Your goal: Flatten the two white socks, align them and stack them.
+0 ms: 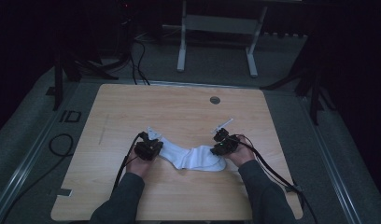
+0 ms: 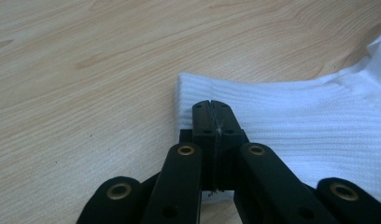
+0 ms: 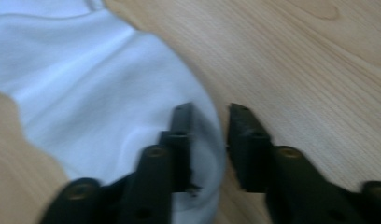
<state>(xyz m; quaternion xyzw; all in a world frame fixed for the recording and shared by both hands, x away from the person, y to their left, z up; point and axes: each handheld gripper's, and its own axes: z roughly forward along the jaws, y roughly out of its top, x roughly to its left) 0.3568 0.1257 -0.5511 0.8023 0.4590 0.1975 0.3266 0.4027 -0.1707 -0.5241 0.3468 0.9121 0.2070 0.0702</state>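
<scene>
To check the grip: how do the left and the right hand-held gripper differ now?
The left hand-held gripper has its jaws shut over the sock's ribbed cuff; the right hand-held gripper has a gap between its jaws, astride the rounded toe edge. Both are at the same white sock.

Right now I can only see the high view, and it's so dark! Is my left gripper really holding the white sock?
Observer: In the left gripper view, the left gripper has its fingers shut at the ribbed cuff edge of the sock. It seems to pinch it.
Operator: What about my right one?
Observer: The right gripper has its fingers apart, not pinching anything.
Operator: So where's the sock over there?
Observer: Its rounded end runs up between them. One finger is over the sock, the other over the bare table.
</scene>
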